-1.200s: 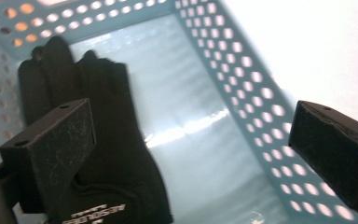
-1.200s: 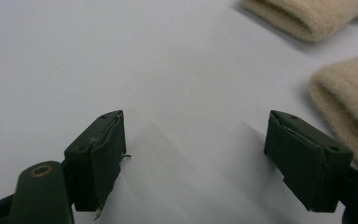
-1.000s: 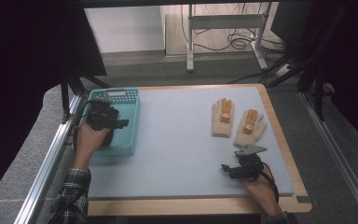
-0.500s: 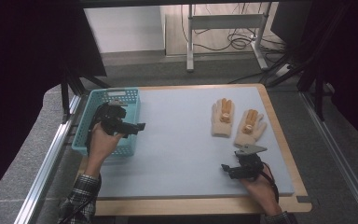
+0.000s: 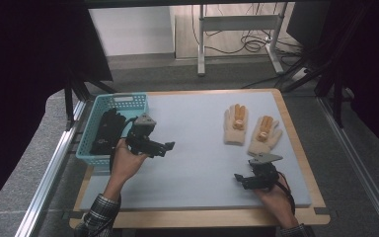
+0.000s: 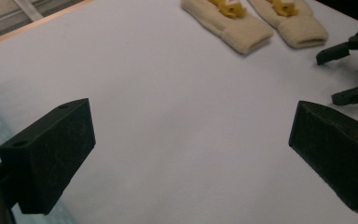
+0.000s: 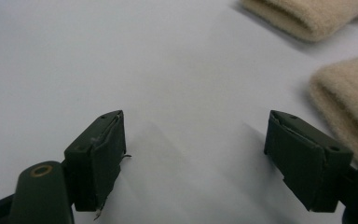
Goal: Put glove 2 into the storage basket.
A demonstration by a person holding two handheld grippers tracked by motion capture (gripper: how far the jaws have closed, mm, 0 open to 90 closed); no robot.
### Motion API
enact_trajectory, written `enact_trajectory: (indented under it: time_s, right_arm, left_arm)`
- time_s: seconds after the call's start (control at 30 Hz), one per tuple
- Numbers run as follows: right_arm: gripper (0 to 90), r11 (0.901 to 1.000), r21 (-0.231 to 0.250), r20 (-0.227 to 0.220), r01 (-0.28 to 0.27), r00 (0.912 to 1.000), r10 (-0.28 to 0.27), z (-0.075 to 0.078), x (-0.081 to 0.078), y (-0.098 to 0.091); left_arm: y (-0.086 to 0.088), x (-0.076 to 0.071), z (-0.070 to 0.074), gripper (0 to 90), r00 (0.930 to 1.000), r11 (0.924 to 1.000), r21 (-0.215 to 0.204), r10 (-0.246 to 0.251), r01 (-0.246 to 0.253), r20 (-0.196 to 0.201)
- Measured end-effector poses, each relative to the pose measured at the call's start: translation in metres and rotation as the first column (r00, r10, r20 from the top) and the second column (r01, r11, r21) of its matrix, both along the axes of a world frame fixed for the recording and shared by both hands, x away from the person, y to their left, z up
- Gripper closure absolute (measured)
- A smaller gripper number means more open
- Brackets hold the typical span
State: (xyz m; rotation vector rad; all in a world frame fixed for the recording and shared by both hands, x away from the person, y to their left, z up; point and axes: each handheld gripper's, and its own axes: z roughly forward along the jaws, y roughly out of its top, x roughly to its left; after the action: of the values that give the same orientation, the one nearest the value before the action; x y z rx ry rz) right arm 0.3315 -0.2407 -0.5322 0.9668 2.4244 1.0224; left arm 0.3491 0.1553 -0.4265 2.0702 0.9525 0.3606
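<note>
Reaching toward the gloves with my left hand-held gripper released and empty; they look soft, probably light, so I would pinch a cuff.

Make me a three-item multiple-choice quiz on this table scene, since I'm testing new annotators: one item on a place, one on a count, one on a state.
1. Where do the dark gloves lie?
A. in the blue basket
B. on the mat
C. on the floor

2. How many beige gloves lie on the mat?
A. one
B. two
C. four

3. How are the left gripper jaws?
A. shut on a glove
B. shut, empty
C. open, empty

Answers: 1 A, they sit inside its walls; 2 B, a pair side by side; 3 C, bare mat shows between them.
</note>
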Motion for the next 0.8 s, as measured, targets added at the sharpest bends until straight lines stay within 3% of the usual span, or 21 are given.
enact_trajectory:
  time_s: [0.27,0.3,0.37,0.43,0.7,0.8]
  right_arm:
    - [20.2,1.0,0.0,0.001,0.0,1.0,0.0,0.0,0.0,0.0]
    - [20.2,1.0,0.0,0.0,0.0,1.0,0.0,0.0,0.0,0.0]
    - [20.2,1.0,0.0,0.001,-0.001,1.0,0.001,0.0,0.0,0.0]
    - [20.2,1.0,0.0,0.001,0.0,1.0,0.0,0.0,0.0,0.0]
    - [20.1,1.0,0.001,0.0,0.0,1.0,0.0,0.0,0.0,0.0]
    - [20.1,1.0,0.001,0.001,0.001,1.0,-0.001,0.0,0.0,0.0]
  left_arm:
    - [-0.028,-0.021,-0.02,0.6,0.9983,0.9983,-0.006,-0.058,0.058,0.006]
    - [-0.034,-0.026,-0.029,0.5,0.998,0.998,0.005,-0.063,0.063,0.005]
    - [-0.036,-0.028,-0.034,0.5,0.9978,0.9977,0.016,-0.066,0.066,0.002]
    - [-0.039,-0.033,-0.046,0.5,0.998,0.9975,0.034,-0.063,0.063,-0.005]
    - [-0.036,-0.043,-0.08,0.6,0.9991,0.9992,0.029,-0.027,0.028,-0.033]
    - [-0.032,-0.045,-0.092,0.6,0.9996,0.9983,0.058,0.004,-0.002,-0.028]
